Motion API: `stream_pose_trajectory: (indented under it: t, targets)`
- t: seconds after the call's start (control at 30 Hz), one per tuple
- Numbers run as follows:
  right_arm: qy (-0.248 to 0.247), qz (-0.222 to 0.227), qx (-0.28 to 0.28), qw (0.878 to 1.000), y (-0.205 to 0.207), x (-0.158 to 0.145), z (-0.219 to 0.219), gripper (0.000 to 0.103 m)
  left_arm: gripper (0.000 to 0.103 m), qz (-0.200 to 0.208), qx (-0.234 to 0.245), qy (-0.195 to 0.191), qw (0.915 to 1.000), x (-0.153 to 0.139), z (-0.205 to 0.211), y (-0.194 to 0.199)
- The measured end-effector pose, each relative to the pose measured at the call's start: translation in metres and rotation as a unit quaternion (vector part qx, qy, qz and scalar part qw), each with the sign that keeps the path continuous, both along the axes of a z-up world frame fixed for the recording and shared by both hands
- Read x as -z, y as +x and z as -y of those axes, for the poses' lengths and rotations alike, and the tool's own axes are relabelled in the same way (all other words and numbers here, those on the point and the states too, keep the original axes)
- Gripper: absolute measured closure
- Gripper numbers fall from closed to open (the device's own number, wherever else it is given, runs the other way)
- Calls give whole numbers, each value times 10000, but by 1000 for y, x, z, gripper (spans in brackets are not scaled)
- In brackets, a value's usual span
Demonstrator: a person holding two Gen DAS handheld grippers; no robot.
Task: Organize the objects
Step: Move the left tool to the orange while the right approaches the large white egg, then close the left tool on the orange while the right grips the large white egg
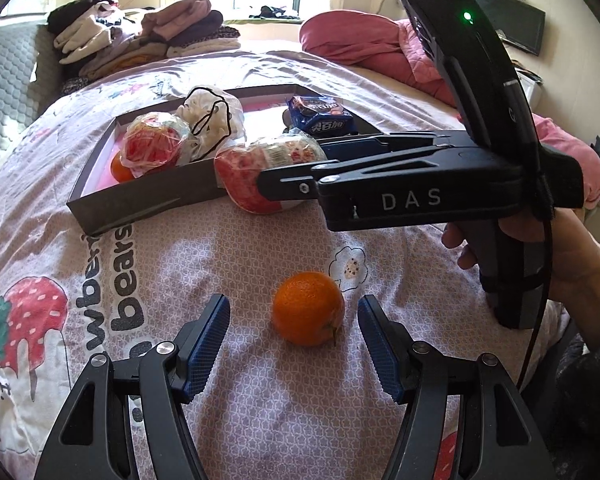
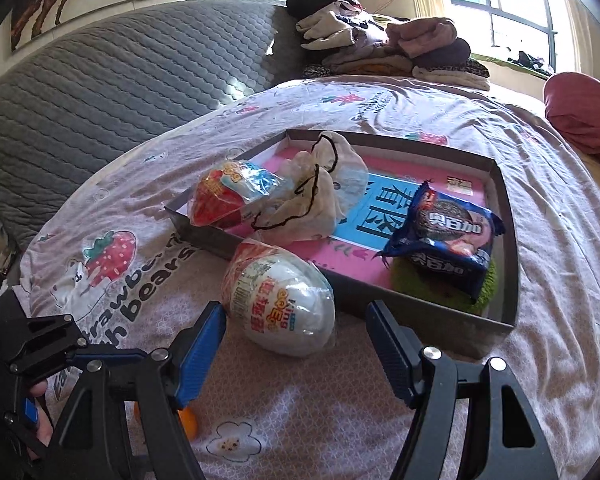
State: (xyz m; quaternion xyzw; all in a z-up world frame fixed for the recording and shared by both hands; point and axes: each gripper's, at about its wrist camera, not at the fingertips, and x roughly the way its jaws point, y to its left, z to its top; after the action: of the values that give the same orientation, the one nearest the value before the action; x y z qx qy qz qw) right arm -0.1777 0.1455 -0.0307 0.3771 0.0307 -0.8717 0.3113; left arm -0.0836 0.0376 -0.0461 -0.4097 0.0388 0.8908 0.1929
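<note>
**Two items still outside the tray**

Left wrist view: our left gripper (image 1: 294, 344) hangs open around the orange (image 1: 308, 308) on the bedspread (image 1: 236, 252), not touching. The right gripper (image 1: 296, 180) crosses ahead.

Right wrist view: our right gripper (image 2: 296, 344) is open at the toy egg (image 2: 282, 300), just outside the tray (image 2: 420, 312). Inside: another egg (image 2: 220, 196), pouch (image 2: 316, 196), cookie packet (image 2: 448, 236). The wall blocks sliding, we judge.

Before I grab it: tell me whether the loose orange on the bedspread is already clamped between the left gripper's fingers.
No. The orange sits on the bedspread between the open left gripper, with clear gaps to both blue pads.
</note>
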Motion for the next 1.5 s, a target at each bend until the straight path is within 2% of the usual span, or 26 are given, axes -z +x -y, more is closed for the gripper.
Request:
stream_pose_trajectory:
  t: [0.2, 0.3, 0.53, 1.07, 1.5]
  targets:
    - [-48, -4, -113, 9999, -2, -1, 7, 32, 35, 15, -30, 25, 10000, 0, 1, -2]
    - [-31, -21, -124, 9999, -2, 0, 10, 40, 35, 17, -37, 25, 10000, 0, 0, -3]
    - [-88, -4, -176, 9998, -3, -1, 12, 41, 35, 25, -6, -24, 10000, 3, -2, -3]
    - [-220, 157, -371, 9989, -3, 1, 22, 41, 65, 113, 137, -7, 9998, 7, -8, -7]
    - [-341, 59, -356, 9988, 4, -7, 21, 42, 65, 107, 172, -51, 9998, 5, -8, -6]
